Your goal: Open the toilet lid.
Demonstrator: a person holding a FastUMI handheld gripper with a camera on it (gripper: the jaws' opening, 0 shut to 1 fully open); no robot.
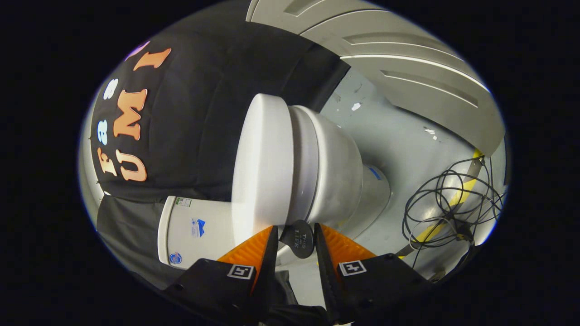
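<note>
Roughly, largest to smallest:
Booth wall: black cloth [190, 122] hangs on the far left, behind the toilet tank.
Door: a pale panelled door [408, 72] fills the far right, beyond the toilet.
Floor: grey painted floor [394, 149] with chipped spots spreads to the right of the toilet, with a yellow stripe [453, 199] running under the cables.
Toilet: a white toilet [335, 172] appears rotated in this view, bowl to the right, tank to the left, its base meeting the grey floor.
Toilet lid: the white lid [263, 163] lies closed flat on the seat, just beyond the fingertips; its near edge sits right above the gap between the two fingers.
Tank: the white tank [199, 226] stands near left, touching the back of the lid, with small stickers on its face.
Cables: a loose tangle of black cable [448, 203] lies on the floor to the right, well apart from the toilet.
Hand-held gripper: the hand-held gripper [293, 228] has its fingers set narrowly apart, pressing on nothing.
Tag: a small round dark tag [299, 244] sits between the fingers, by the lid's near edge; whether either finger touches it I cannot tell.
</note>
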